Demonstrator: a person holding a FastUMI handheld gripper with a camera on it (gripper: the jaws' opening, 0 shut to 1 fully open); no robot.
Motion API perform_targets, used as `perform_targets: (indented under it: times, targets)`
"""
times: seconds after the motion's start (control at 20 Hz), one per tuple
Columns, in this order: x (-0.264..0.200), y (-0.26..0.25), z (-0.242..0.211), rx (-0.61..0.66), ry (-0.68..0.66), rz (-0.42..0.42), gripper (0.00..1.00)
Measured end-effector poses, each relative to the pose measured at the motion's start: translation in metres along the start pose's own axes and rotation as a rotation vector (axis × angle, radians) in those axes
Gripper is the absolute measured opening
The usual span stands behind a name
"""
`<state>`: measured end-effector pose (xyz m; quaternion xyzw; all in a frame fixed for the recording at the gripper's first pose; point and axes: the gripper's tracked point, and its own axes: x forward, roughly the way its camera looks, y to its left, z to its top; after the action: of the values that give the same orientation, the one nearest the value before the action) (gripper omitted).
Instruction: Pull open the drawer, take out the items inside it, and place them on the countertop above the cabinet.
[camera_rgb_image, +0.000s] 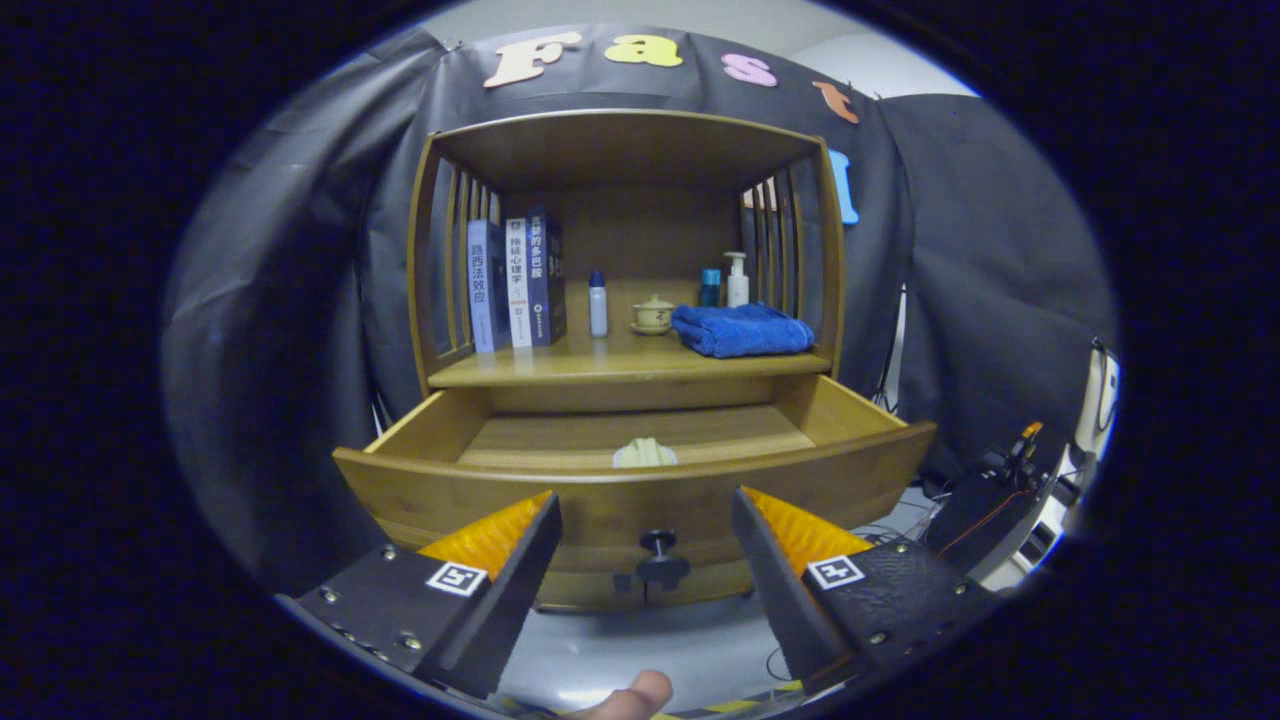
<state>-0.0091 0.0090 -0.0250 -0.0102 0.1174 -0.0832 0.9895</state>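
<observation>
Ahead of jaws: drawer (640, 495) open, long axis crosswise | gripper (645, 520) spread, empty

Your tool (645, 545) hangs with fingers spread before the pulled-out drawer (640, 480), its knob (658, 545) between them. A cloth (644, 454) lies inside. On the surface (560, 368) above: books (515, 283) left, towel (742, 330) right, bottle (598, 304) and cup (653, 314) between.

Black cloth wall (960, 250) behind, pale grey floor (690, 640) below.
</observation>
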Motion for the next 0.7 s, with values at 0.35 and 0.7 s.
perform_targets:
  times: [0.35,0.7]
  targets:
    - [0.039,0.014,0.054,-0.031,0.031,-0.018,1.0]
    - [0.115,0.016,0.052,-0.045,0.218,-0.047,1.0]
